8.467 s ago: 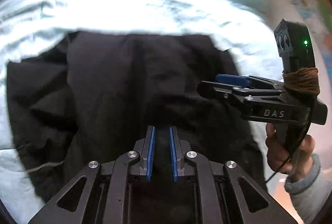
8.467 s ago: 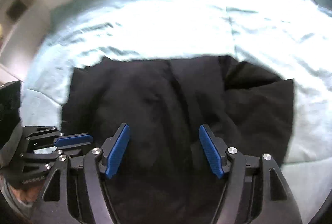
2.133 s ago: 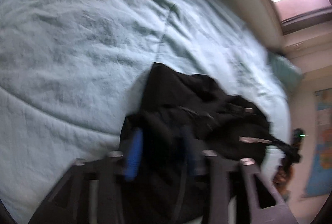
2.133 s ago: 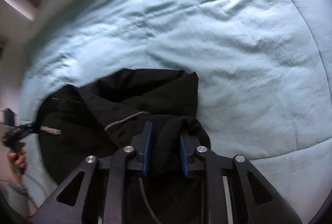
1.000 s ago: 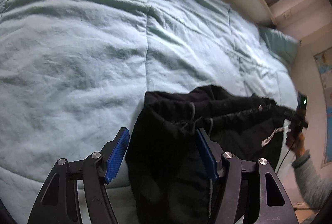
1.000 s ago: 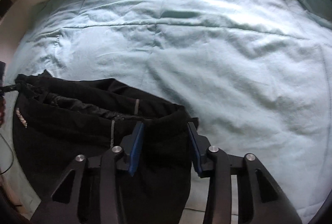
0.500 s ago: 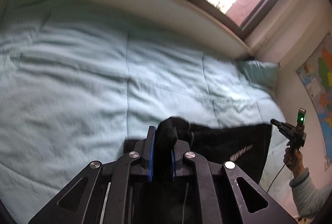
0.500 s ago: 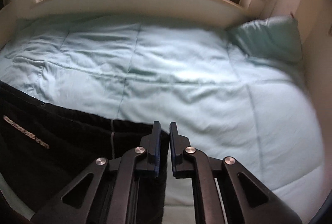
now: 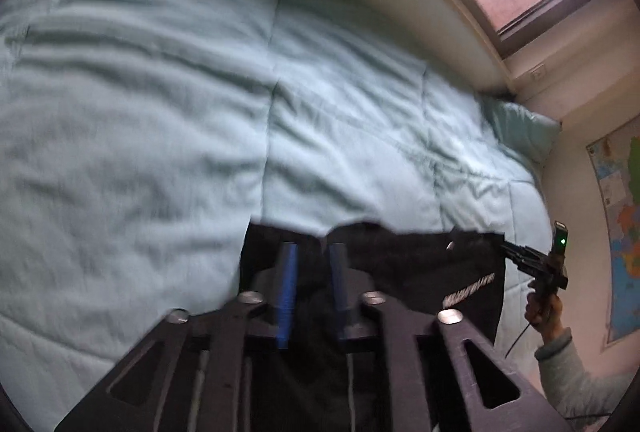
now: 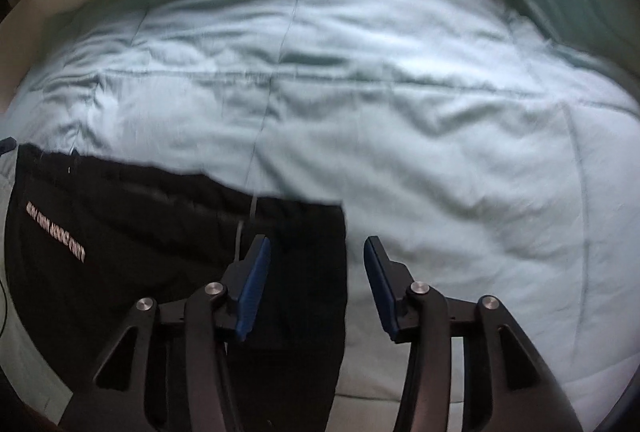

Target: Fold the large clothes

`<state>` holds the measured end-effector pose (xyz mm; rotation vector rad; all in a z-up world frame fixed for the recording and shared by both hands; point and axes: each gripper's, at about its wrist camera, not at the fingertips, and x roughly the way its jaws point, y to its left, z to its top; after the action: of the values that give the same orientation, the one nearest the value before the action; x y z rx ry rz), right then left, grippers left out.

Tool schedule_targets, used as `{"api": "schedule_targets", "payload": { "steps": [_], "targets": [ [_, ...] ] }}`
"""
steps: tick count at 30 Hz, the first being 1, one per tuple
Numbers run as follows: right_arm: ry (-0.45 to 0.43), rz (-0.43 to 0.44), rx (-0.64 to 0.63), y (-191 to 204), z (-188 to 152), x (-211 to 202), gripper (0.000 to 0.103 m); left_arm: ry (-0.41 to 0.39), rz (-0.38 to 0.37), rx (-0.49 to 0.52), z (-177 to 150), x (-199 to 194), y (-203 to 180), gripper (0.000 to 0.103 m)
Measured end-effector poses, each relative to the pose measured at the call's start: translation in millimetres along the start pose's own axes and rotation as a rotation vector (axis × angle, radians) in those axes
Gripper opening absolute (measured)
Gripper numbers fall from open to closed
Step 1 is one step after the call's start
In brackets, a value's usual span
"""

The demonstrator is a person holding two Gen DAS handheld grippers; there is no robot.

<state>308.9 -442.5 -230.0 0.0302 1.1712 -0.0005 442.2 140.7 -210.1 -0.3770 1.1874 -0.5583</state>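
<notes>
Both sets of jaws have just been opening — the left gripper point(image 9: 311, 260) and right gripper point(image 10: 316, 252) stand released over the black garment point(image 10: 132, 232), spread flat on the near quilt point(image 10: 400, 112).

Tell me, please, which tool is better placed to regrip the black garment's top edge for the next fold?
Probably the left tool: the black fabric garment lies between its narrowly parted pads. The right tool is open wide, straddling the garment's side edge, half over the pale green quilt.

A bed point(image 10: 440, 104) is carrying a pale green quilt point(image 9: 160, 112). A black garment point(image 10: 120, 232) is lying flat on its near edge, and a pillow point(image 9: 520, 128) is sitting at the far corner.
</notes>
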Motion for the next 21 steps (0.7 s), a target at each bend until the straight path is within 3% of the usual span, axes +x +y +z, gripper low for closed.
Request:
{"api": "schedule_targets", "payload": {
  "steps": [2, 6, 8, 9, 11, 13, 14, 21],
  "targets": [
    [0.016, -0.001, 0.004, -2, -1, 8, 0.051, 0.006, 0.012, -0.037, -8, 4, 12, 0.057],
    [0.038, 0.070, 0.044, -9, 4, 22, 0.051, 0.023, -0.014, -0.107, -12, 20, 28, 0.058],
    [0.052, 0.092, 0.055, -10, 5, 28, 0.051, 0.061, -0.074, -0.136, -10, 35, 35, 0.058],
    [0.057, 0.108, 0.058, -10, 5, 31, 0.044, 0.101, -0.121, -0.146, -10, 45, 36, 0.057],
    [0.050, 0.110, 0.053, -6, 5, 29, 0.016, 0.121, -0.121, -0.118, -10, 54, 30, 0.057],
    [0.011, 0.060, 0.018, 2, 2, 17, 0.014, 0.059, -0.105, -0.074, -12, 49, 21, 0.018],
    [0.002, 0.038, 0.004, 6, 0, 12, 0.013, 0.053, -0.107, -0.084, -13, 47, 20, 0.013],
    [-0.158, -0.099, -0.007, 16, 6, -49, 0.011, -0.143, -0.014, 0.067, -11, -17, -38, 0.011]
  ]
}}
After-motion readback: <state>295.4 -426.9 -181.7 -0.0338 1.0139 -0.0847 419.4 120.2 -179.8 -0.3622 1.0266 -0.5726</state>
